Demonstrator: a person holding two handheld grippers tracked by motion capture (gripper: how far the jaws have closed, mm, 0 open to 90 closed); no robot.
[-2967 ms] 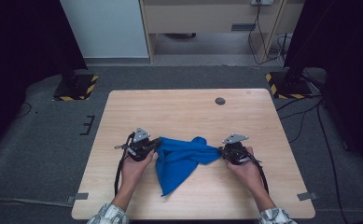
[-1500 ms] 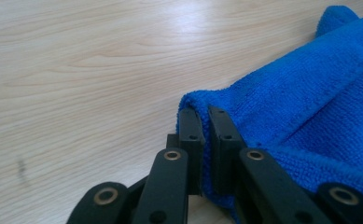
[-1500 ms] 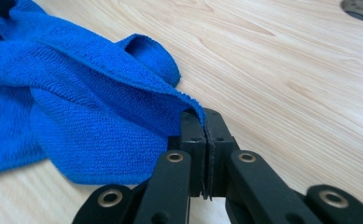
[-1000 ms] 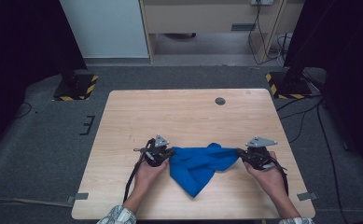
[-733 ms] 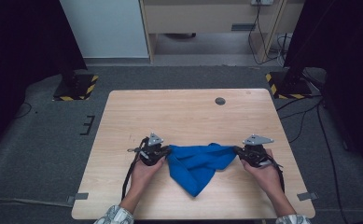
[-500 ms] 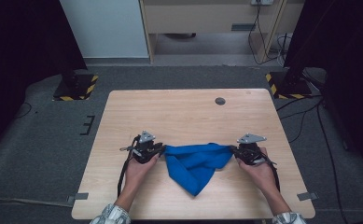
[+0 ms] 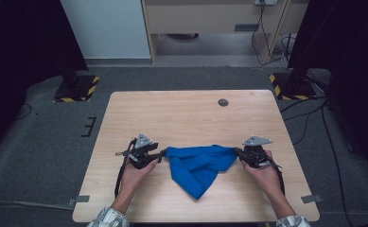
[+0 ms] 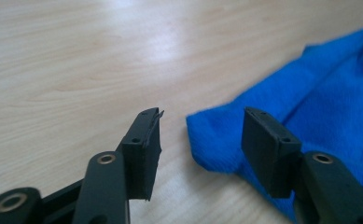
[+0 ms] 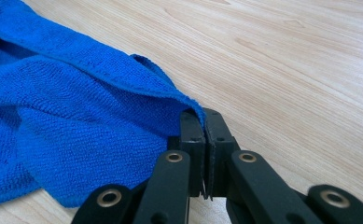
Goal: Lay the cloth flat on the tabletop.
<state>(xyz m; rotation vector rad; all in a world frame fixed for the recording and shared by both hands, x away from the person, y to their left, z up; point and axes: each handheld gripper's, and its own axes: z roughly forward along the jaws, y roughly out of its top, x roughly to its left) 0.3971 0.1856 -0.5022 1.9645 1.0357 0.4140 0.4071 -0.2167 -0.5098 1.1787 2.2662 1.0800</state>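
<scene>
A blue cloth (image 7: pixel 198 165) lies crumpled on the wooden table (image 7: pixel 191 113), drawn out between the two hands. My left gripper (image 7: pixel 161 153) sits at its left corner. In the left gripper view my left gripper (image 8: pixel 202 122) is open: its jaws have just been opening, and the cloth corner (image 8: pixel 216 140) lies on the table between them, free of both pads. My right gripper (image 7: pixel 239 152) holds the cloth's right corner. In the right gripper view my right gripper (image 9: pixel 203 116) is shut on the cloth edge (image 9: pixel 123 88), which runs off to the left.
A round cable hole (image 7: pixel 223 102) sits in the table's far right part. Bare wood lies beyond the cloth. Stands with yellow-black striped bases (image 7: pixel 76 88) (image 7: pixel 290 87) rest on the grey floor past both far corners. A cabinet (image 7: pixel 210 19) is behind.
Both hands have moved a little away from the person, stretching the cloth flatter. The left jaws have opened and let go of the cloth's left corner. The right gripper stays shut on its corner.
</scene>
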